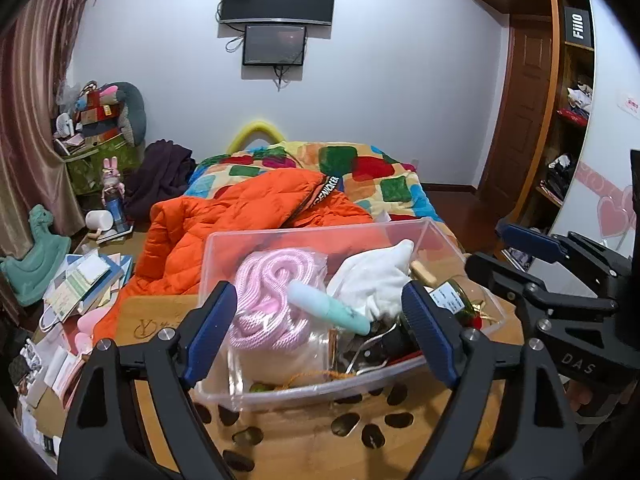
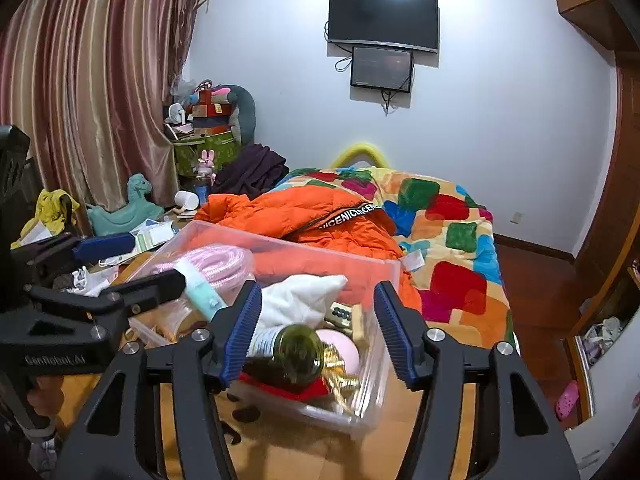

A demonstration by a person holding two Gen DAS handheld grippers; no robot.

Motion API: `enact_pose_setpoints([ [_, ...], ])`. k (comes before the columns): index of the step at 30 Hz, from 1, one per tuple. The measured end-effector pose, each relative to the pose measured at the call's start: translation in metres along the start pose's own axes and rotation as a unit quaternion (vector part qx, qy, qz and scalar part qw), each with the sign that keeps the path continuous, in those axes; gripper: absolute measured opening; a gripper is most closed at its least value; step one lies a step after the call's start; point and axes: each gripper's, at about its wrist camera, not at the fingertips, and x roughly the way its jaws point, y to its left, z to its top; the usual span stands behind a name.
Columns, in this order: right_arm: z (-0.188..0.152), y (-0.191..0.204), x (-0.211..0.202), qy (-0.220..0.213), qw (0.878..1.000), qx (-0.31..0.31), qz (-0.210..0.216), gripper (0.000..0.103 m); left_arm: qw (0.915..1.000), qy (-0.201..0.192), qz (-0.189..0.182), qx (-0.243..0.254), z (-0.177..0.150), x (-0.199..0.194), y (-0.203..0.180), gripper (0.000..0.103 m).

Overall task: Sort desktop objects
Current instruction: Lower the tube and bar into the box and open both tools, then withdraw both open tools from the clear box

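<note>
A clear plastic bin (image 1: 224,248) (image 2: 384,268) stands on the wooden desk (image 1: 304,436) and holds sorted items. Inside are a coiled pink rope in a bag (image 1: 268,300) (image 2: 216,268), a mint green tube (image 1: 328,308) (image 2: 200,292), a white cloth (image 1: 372,280) (image 2: 300,300), a green glass jar (image 1: 456,296) (image 2: 300,352) and a pink round case (image 2: 340,348). My left gripper (image 1: 320,332) is open and empty, hovering just before the bin's near wall. My right gripper (image 2: 316,332) is open and empty over the bin's right end, and it shows in the left wrist view (image 1: 532,264).
An orange puffer jacket (image 1: 240,224) (image 2: 312,216) lies on the bed with a colourful quilt (image 2: 452,232) behind the desk. Papers and boxes (image 1: 84,284) clutter the left side beside a teal rocking horse (image 1: 36,256) (image 2: 124,208). A wardrobe (image 1: 560,100) stands right.
</note>
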Motion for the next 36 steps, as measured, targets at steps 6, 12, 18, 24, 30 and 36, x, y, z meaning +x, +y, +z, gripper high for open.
enact_pose_setpoints([
  [6, -0.012, 0.011, -0.018, 0.001, 1.0, -0.009, -0.003, 0.065, 0.9999, 0.002, -0.003, -0.011, -0.011, -0.015, 0.005, 0.091],
  [12, -0.023, 0.02, -0.035, -0.007, 1.0, -0.007, 0.004, 0.078, 1.0, 0.0, 0.006, -0.004, -0.024, -0.028, 0.0, 0.091],
  [18, -0.036, 0.021, -0.038, 0.003, 1.0, 0.005, 0.004, 0.082, 1.0, -0.001, 0.007, -0.006, -0.034, -0.038, -0.002, 0.092],
  [24, -0.047, 0.015, -0.041, 0.014, 1.0, 0.024, 0.004, 0.082, 0.9998, 0.006, 0.012, -0.013, -0.042, -0.039, 0.0, 0.092],
  [30, -0.054, 0.012, -0.045, 0.019, 0.999, 0.03, 0.004, 0.082, 0.9996, 0.014, 0.015, -0.018, -0.051, -0.036, -0.001, 0.093],
  [36, -0.057, 0.013, -0.045, 0.023, 0.999, 0.032, 0.005, 0.082, 0.9997, 0.002, 0.022, -0.006, -0.052, -0.038, -0.005, 0.092],
])
